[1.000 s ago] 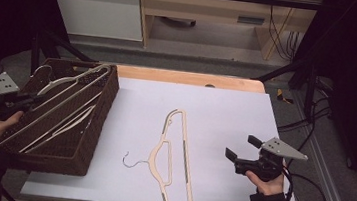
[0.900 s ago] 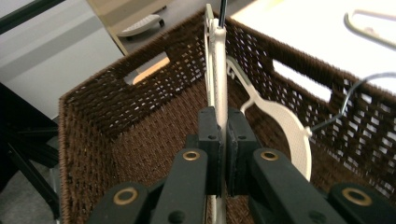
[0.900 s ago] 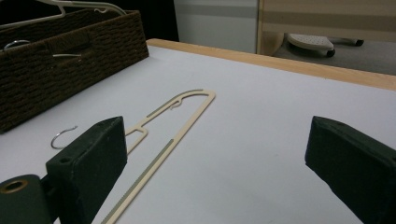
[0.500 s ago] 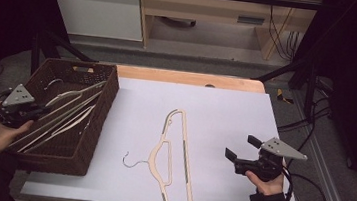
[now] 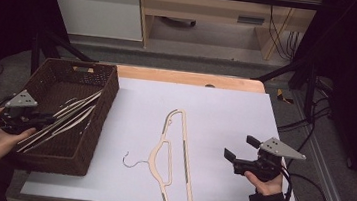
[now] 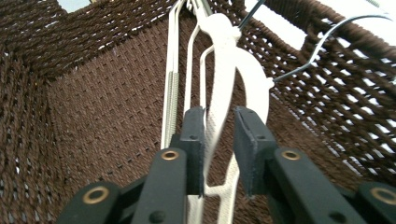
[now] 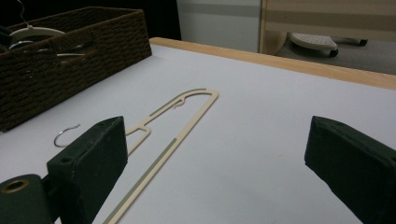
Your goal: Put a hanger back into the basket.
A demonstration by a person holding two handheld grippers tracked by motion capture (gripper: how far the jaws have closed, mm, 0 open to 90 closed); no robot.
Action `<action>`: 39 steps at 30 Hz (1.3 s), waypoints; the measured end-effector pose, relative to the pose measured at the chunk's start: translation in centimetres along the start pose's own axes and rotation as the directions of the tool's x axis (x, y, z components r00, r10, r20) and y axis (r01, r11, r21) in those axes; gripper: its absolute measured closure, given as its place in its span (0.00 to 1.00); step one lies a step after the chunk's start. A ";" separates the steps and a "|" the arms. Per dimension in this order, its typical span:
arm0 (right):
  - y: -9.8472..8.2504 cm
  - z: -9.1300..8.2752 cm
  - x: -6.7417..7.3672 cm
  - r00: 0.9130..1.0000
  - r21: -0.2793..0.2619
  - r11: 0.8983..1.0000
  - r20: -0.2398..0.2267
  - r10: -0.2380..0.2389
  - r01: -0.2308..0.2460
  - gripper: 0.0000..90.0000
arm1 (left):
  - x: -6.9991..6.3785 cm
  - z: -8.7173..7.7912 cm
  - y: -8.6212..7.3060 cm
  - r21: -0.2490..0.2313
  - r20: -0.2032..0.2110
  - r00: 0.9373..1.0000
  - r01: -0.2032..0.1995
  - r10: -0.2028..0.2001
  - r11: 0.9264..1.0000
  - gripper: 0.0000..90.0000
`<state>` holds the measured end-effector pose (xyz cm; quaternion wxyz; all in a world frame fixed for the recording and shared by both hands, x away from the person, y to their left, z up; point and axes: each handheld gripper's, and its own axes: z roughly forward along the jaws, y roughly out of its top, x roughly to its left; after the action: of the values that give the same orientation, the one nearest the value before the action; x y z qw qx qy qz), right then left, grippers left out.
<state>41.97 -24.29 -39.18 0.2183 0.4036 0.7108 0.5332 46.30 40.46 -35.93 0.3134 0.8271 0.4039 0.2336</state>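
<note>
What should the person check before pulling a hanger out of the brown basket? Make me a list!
1. Left gripper has its jaws around a cream plastic hanger: ok.
2. Jaws squeezed tight on that hanger: cannot tell, a gap shows on one side.
3. Other hangers' wire hooks free of the chosen one: not ok, they lie crowded together.
4. Brown woven basket fully on the table: not ok, its left side hangs past the white tabletop.
5. Right gripper open and empty: ok.
6. Cream hanger lying on the table out of the way: ok.
</note>
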 end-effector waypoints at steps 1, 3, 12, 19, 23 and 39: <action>0.0 0.0 0.0 1.000 -0.001 1.000 -0.001 0.000 0.000 0.07 | -0.1 -0.3 0.0 0.010 0.003 1.000 -0.011 0.011 1.000 0.79; 0.1 0.0 0.1 1.000 0.001 1.000 -0.006 -0.007 0.007 0.07 | -0.6 -0.5 -0.1 -0.003 0.008 1.000 0.000 0.000 1.000 0.76; 0.2 0.1 0.6 1.000 -0.004 1.000 -0.016 -0.014 0.014 0.07 | -2.0 -1.2 0.5 -0.020 -0.026 1.000 0.001 -0.002 1.000 0.77; 0.2 0.2 0.8 1.000 -0.001 1.000 -0.019 -0.018 0.018 0.07 | -1.1 -0.3 0.6 -0.035 -0.066 0.997 0.027 -0.030 0.999 0.71; 0.2 0.3 0.8 1.000 -0.001 1.000 -0.021 -0.014 0.014 0.07 | -1.5 1.0 1.2 0.034 -0.083 0.997 -0.010 0.012 0.999 0.77; 0.4 0.0 0.6 1.000 -0.014 1.000 -0.018 -0.015 0.015 0.07 | -0.6 1.2 1.0 0.030 -0.132 0.981 -0.141 0.143 0.990 0.96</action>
<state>41.71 -23.80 -38.76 0.2186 0.3920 0.7119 0.5402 47.24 39.09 -36.15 0.2598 0.8393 0.3662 0.3064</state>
